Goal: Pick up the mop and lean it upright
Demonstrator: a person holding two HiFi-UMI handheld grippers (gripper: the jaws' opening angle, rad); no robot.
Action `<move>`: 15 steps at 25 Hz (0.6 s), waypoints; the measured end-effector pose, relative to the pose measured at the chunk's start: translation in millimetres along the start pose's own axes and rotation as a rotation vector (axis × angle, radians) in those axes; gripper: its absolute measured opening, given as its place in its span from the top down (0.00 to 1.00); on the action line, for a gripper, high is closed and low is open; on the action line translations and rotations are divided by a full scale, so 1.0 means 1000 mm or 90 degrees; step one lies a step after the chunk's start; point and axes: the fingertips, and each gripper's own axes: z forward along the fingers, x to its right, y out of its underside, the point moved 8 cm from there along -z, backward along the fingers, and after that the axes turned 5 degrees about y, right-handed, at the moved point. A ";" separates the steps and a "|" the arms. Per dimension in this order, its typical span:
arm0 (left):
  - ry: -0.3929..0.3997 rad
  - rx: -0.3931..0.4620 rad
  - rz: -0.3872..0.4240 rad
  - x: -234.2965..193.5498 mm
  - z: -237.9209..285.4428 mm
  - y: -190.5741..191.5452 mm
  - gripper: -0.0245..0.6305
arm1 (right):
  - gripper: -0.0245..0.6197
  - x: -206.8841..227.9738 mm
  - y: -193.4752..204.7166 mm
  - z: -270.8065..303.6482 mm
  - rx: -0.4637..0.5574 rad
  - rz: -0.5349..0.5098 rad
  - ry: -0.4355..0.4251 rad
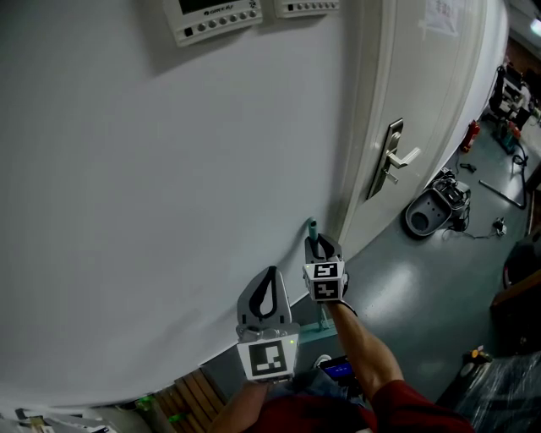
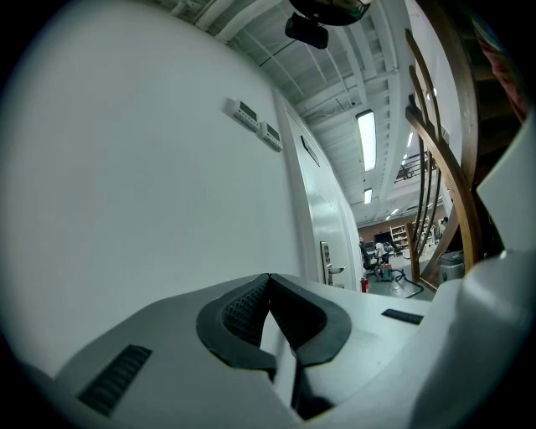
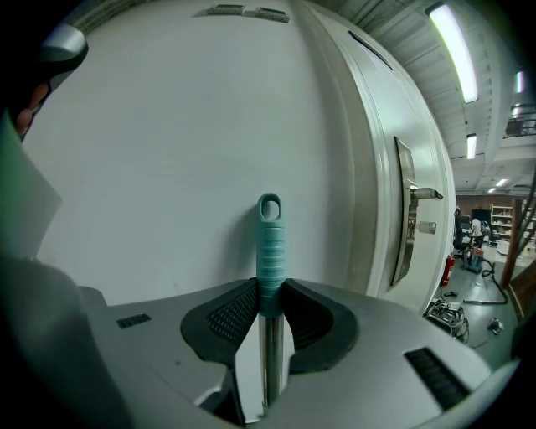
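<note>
Teal at its grip, the mop handle (image 3: 270,239) was clamped upright between the jaws of the right gripper (image 3: 269,295), near the white wall (image 3: 159,167); the left gripper (image 2: 269,278) was clenched, empty.

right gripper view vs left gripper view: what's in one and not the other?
Only the right gripper view: the mop handle, teal grip upright, pinched in the right claw. Only the left gripper view: the left claw, tips together with nothing between them, and curved wooden rails at the right edge. Both: the white wall, the door with its lever handle, and the wall panels high up.
</note>
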 end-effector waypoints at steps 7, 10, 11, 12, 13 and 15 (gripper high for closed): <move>0.001 0.001 -0.003 0.001 -0.001 0.000 0.94 | 0.79 -0.003 0.003 0.001 -0.004 -0.012 -0.004; 0.002 -0.003 0.000 0.000 -0.001 0.001 0.94 | 0.67 -0.002 0.006 0.002 -0.013 0.000 0.004; 0.003 -0.003 0.000 0.000 -0.001 0.001 0.94 | 0.67 0.000 0.006 0.002 -0.014 0.003 0.012; 0.003 -0.003 0.000 0.000 -0.001 0.001 0.94 | 0.66 0.002 0.007 0.002 -0.014 0.000 0.021; 0.004 -0.002 0.000 0.000 -0.001 0.001 0.94 | 0.65 0.004 0.007 0.002 -0.013 -0.007 0.030; 0.006 -0.002 -0.001 0.001 -0.001 0.002 0.94 | 0.64 0.007 0.008 -0.001 -0.015 -0.014 0.042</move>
